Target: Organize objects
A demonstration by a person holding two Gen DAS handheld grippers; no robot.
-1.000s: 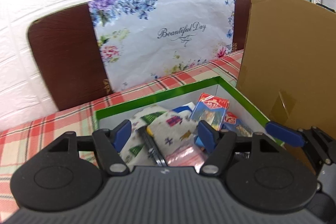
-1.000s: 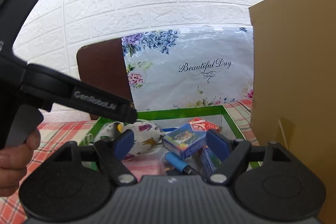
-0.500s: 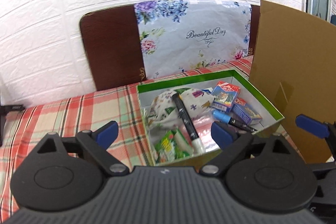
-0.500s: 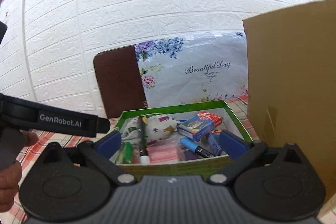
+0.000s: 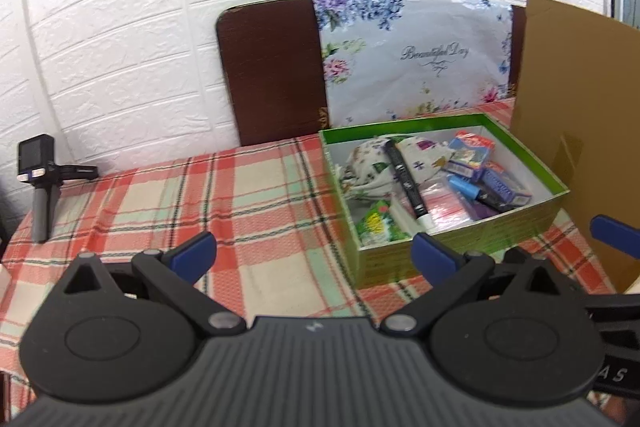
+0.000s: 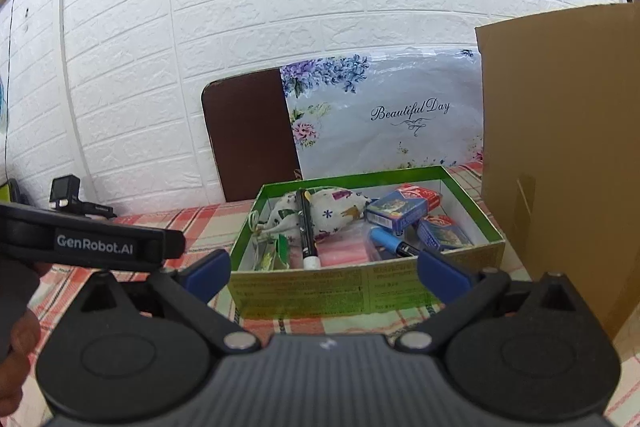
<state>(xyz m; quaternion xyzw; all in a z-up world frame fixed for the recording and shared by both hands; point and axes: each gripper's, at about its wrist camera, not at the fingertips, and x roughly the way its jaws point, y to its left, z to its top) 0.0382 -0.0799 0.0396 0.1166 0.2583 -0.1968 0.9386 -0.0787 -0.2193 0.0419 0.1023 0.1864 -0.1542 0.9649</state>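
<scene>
White brick wall [image 6: 320, 7] at the far side. Table under a red, green and cream plaid cloth [image 5: 240, 195] fills the near ground. Tall brown cardboard sheet [image 6: 560, 147] stands upright at right, just beside the box. Dark brown board [image 5: 272, 67] leans on the wall, with a floral "Beautiful Day" bag [image 6: 384, 123] leaning in front of it, both behind the box.

Green box [image 6: 360, 287], open top, white inside, sits on the cloth right of centre, near the cardboard. Inside: printed cloth pouch [image 6: 332, 211] at far left, black marker [image 5: 404, 179] with white tip lying across the pouch toward the near wall, playing-card boxes [image 6: 396, 213] at far right, blue-capped pen [image 6: 390, 241] near right, pink packet [image 6: 344, 253] at the centre bottom, green-yellow sachet [image 5: 378, 223] near left corner.

Small camera on a grey handle [image 5: 38, 179] stands at the far left table edge, well apart from the box.

Left gripper [image 5: 314, 253]: jaws opening, spread wide, nothing between them, over bare cloth left of the box's near corner. Right gripper [image 6: 324, 271]: released, jaws wide, empty, in front of the box's near wall, not touching it. A hand [image 6: 18, 343] holding the left gripper's body shows at the left edge of the right wrist view.
</scene>
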